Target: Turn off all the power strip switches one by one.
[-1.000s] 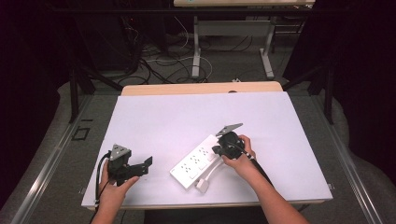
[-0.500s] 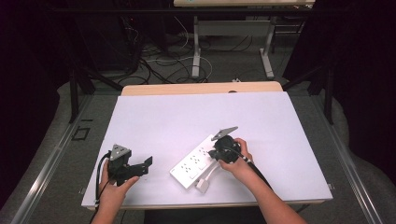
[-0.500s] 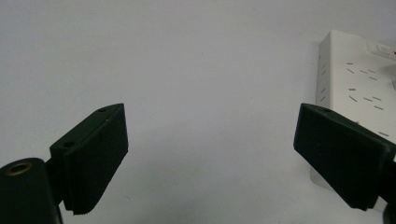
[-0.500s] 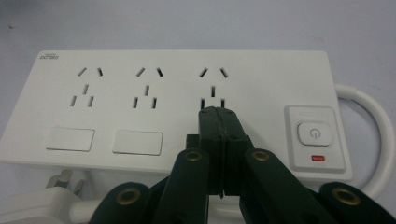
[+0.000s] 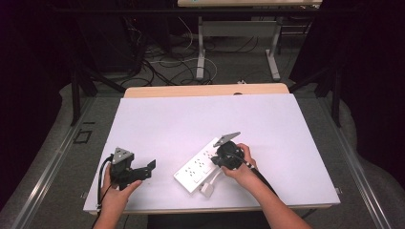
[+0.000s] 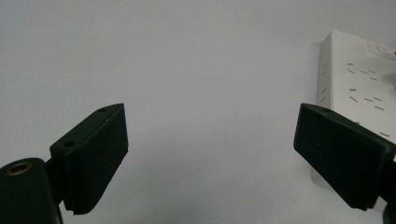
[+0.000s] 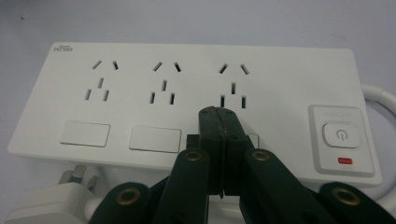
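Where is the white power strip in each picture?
High view: the power strip lies slanted at lower middle, under the right tongs.
Left gripper view: its end sits at the right edge, behind the right jaw.
Right gripper view: it spans the middle, the shut tongs over it.
Shared landmark: its rows of socket holes.

White table top, cluttered floor behind

The white table (image 5: 191, 119) shows a wooden edge (image 5: 205, 90) at its far side; beyond it, loose cables (image 5: 157, 64) sprawl on the grey floor around the white legs (image 5: 200, 52) of another desk.
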Tool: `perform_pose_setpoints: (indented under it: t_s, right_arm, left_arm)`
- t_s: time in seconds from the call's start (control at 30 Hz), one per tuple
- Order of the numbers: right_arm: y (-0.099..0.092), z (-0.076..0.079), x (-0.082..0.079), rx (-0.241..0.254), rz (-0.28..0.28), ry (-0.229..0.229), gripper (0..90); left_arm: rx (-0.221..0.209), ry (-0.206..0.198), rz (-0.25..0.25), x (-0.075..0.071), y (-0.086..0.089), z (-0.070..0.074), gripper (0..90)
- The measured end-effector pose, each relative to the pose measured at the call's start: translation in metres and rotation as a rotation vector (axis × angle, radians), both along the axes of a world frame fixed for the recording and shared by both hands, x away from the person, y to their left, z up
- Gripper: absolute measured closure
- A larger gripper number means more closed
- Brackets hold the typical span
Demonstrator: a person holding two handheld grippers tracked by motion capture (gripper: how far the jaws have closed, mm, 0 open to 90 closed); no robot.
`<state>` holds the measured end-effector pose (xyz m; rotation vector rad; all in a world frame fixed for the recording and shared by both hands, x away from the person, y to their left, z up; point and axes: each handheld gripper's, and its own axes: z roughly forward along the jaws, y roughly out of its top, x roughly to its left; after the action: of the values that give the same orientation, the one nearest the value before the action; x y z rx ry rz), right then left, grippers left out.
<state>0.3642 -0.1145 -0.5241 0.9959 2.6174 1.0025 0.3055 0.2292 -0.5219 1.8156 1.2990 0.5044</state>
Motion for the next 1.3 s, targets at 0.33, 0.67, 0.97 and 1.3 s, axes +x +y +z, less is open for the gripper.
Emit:
perform_pose_setpoints:
  t_s: [0.33,0.67,0.97,1.3]
  right_arm:
    - [-0.002,0.000,0.001,0.007,0.007,0.018,90.0]
    - [0.000,-0.003,0.000,0.018,0.012,0.047,90.0]
    - [0.004,-0.003,-0.003,0.005,0.013,0.016,90.0]
    - [0.013,0.000,-0.011,0.003,0.045,0.021,90.0]
  left_arm:
    - [0.004,0.002,-0.001,0.000,0.000,0.000,10.0]
    - [0.007,0.002,-0.004,0.000,0.000,0.000,10.0]
    - [0.001,0.000,0.000,0.000,0.000,0.000,10.0]
    - [0.001,-0.001,0.001,0.000,0.000,0.000,10.1]
